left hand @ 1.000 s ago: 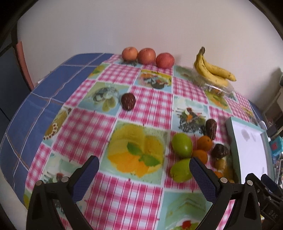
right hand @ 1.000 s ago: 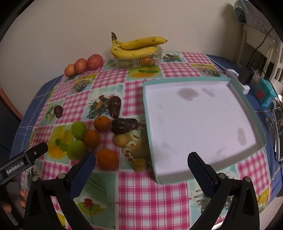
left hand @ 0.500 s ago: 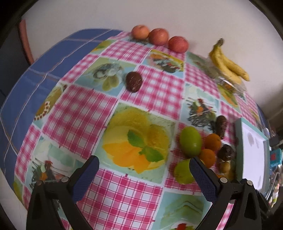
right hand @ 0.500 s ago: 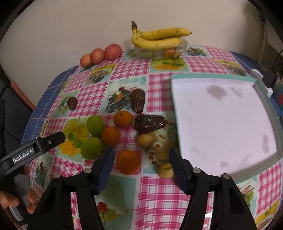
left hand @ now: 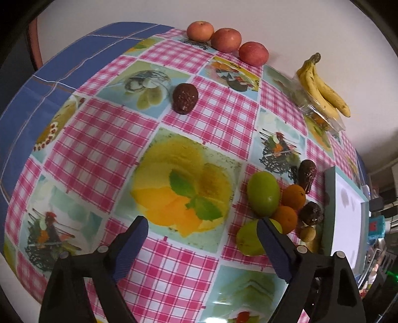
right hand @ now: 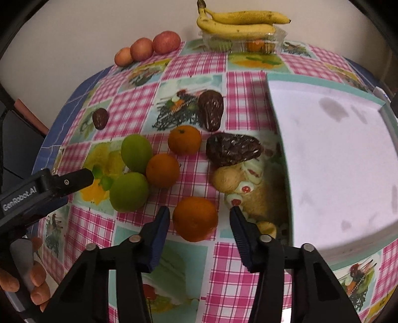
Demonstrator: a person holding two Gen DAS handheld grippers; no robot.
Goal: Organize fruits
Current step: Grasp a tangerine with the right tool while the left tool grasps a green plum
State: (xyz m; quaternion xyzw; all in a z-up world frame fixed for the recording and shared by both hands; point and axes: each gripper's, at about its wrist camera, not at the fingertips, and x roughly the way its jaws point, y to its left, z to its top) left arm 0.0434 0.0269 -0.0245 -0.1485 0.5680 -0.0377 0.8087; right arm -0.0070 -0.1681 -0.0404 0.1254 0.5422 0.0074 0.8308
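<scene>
Three apples (right hand: 146,49) sit in a row at the far edge of the table (right hand: 248,278), by the wall. Two bananas (right hand: 238,22) lie on top of a clear box (right hand: 241,43) that holds something orange and something green — what exactly, the glare hides. Nearer, loose on the cloth: three oranges, two green fruits (right hand: 136,152) touching each other, and three dark brown fruits, one of them (right hand: 100,118) well apart to the left. A few small tan fruits (right hand: 225,179) crowd just beside the tray (right hand: 281,139); their count is unclear. The tray, teal-rimmed with a white floor, has no fruit in it.

The right gripper (right hand: 199,216) points down at the nearest orange (right hand: 195,218), which lies between its fingers; the jaws are closing, with a gap showing on both sides, so nothing is gripped. The other two oranges (right hand: 162,170) lie further off by the green fruits.

The left gripper (left hand: 201,233) hangs over bare cloth, jaws wide but closing, nothing between them — its right finger (left hand: 272,246) overlaps the nearer green fruit (left hand: 248,242) in view. A hand (right hand: 29,280) holds it.
</scene>
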